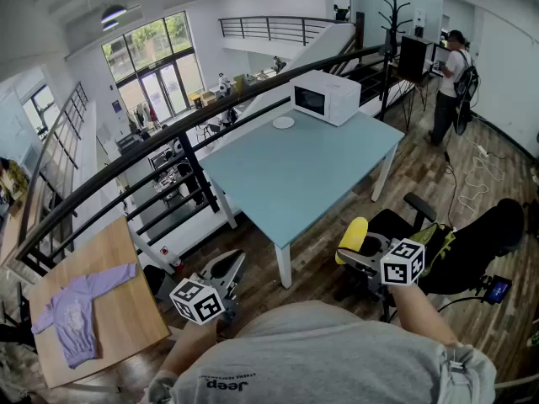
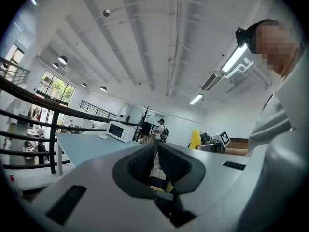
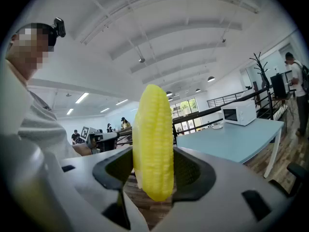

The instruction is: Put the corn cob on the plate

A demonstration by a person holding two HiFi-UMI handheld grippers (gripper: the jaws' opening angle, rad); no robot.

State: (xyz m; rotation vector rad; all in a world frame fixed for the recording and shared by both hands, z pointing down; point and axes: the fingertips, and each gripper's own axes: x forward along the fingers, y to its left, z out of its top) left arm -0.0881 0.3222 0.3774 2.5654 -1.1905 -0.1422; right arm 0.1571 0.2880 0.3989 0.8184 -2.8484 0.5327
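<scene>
A yellow corn cob (image 3: 153,144) stands upright between the jaws of my right gripper (image 3: 153,172), which is shut on it. In the head view the corn cob (image 1: 352,236) and right gripper (image 1: 355,249) hang over the wood floor, short of the light blue table (image 1: 295,175). A small white plate (image 1: 283,123) lies at the table's far end beside the white microwave (image 1: 325,97). My left gripper (image 1: 232,265) is held low at the left, its jaws shut (image 2: 154,154) with nothing between them. The left gripper view also catches the corn cob (image 2: 194,139).
A black office chair (image 1: 446,251) stands right under the right gripper. A black railing (image 1: 168,133) runs along the table's left side. A wooden table (image 1: 126,318) with a purple garment (image 1: 74,310) sits lower left. A coat stand (image 1: 392,15) and a person (image 1: 453,78) are far right.
</scene>
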